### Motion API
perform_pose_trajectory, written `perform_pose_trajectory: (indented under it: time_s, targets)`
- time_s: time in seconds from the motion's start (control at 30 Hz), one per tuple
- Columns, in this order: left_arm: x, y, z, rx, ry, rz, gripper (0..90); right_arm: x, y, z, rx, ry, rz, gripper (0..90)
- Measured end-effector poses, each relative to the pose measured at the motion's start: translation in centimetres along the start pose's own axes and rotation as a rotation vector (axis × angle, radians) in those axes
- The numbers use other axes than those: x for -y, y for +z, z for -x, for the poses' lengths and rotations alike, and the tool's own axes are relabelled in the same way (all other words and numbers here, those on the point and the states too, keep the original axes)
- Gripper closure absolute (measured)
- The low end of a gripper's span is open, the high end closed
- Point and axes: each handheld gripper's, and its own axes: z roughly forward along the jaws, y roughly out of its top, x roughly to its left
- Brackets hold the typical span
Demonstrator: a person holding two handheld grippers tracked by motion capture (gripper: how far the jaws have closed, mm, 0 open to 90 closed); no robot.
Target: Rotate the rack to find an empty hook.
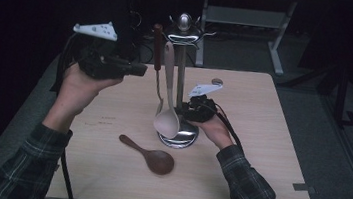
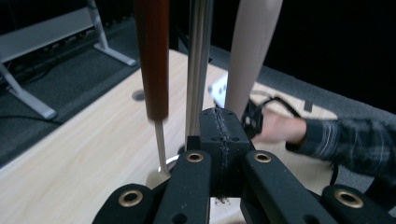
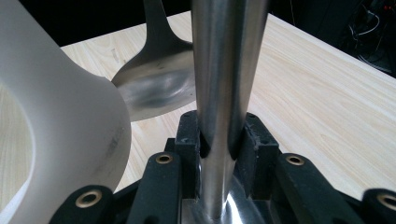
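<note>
My right gripper (image 1: pixel 194 107) is clamped on the pole (image 3: pixel 223 93) of the one utensil stand (image 1: pixel 181 75), low down, just above its round base (image 1: pixel 180 139). In the right gripper view both pads press the steel pole from either side, so the jaws are only partly closed, held apart by the pole itself.

The stand sits near the middle of the table (image 1: pixel 260 139). Two utensils hang from its top: one pale ladle (image 1: pixel 166 121), bowl down near the base, and one metal tool with a red-brown handle (image 1: pixel 158 49), just left of the ladle. In the right gripper view the ladle bowl is close on the left, and a shiny metal scoop (image 3: pixel 156 84) lies behind it; I cannot tell whether they touch.

One brown wooden spoon (image 1: pixel 150 155) lies flat on the table in front of the stand, apart from the base.

My left gripper (image 1: pixel 135 68) is held up in the air, left of the stand's upper part, near the red-brown handle. In the left gripper view its jaws are pressed together with nothing between them; the handle, pole and ladle shaft stand beyond the tips.

So: one stand, two hanging utensils, one spoon on the table, two grippers.
</note>
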Motion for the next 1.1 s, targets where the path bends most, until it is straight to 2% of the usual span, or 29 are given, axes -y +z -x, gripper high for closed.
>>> perform_pose_trajectory:
  time_s: [0.27, 0.47, 0.73, 0.8, 1.0, 1.1]
  targets:
    - [-3.6, 0.0, -0.9, -0.003, 0.004, 0.030, 90.0, 0.0, 0.0, 0.0, -0.001, 0.001, 0.001, 71.1]
    - [-5.2, 0.2, -1.1, -0.022, 0.015, 0.039, 90.0, 0.0, 0.0, 0.0, 0.000, -0.001, 0.001, 71.1]
    - [-5.8, 0.5, -1.4, -0.035, 0.019, 0.040, 90.0, 0.0, 0.0, 0.0, 0.004, -0.005, 0.000, 71.4]
    - [-5.8, 0.5, -1.5, -0.051, 0.024, 0.037, 90.0, 0.0, 0.0, -0.1, 0.006, -0.007, 0.001, 71.5]
    - [-6.0, 0.8, -2.3, -0.062, 0.013, 0.046, 90.0, 0.0, 0.0, -0.1, 0.008, -0.009, 0.002, 71.5]
    - [-6.0, 0.9, -3.0, -0.084, 0.005, 0.050, 90.0, 0.0, 0.0, -0.1, 0.008, -0.008, 0.002, 71.5]
